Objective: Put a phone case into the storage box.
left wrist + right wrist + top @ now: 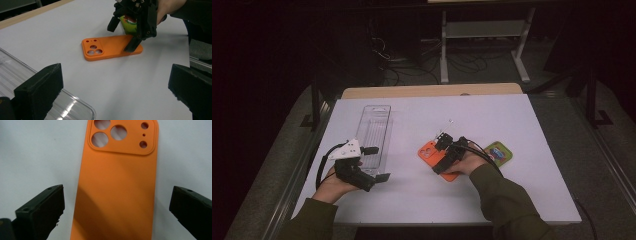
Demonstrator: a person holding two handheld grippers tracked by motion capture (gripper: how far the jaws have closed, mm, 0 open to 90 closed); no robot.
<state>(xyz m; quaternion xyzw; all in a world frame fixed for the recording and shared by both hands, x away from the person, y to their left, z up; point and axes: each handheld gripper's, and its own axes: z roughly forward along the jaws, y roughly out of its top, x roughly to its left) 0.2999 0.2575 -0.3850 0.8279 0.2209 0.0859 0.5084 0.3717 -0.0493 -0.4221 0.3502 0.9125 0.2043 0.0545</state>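
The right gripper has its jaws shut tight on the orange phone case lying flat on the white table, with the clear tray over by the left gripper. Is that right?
Not quite. The right gripper has its jaws wide open, one on each side of the orange phone case, not shut on it; the right gripper view shows this. The case does lie flat on the white table, and the clear tray is by the left gripper.
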